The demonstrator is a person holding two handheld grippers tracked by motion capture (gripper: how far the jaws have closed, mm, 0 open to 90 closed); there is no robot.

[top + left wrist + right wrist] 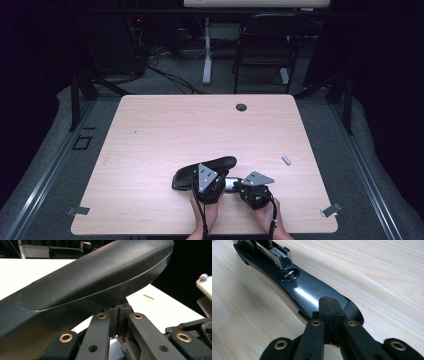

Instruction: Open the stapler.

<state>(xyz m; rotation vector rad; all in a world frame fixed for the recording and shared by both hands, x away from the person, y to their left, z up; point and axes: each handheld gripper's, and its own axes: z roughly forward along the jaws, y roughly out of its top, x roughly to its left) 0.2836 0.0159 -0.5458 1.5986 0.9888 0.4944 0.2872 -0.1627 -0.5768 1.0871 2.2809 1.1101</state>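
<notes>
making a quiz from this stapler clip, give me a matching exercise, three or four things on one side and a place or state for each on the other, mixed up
Things:
1. stapler lid
2. stapler base
3. small grey piece
4. round black grommet

Places or states:
A. set into the table near its far edge
B. lying alone on the wood, right of the grippers
C. flat on the table, the right gripper with jaws together at its tip
D. swung up above the left gripper

Pairs: 1-D, 2-C, 3-B, 4-A
</notes>
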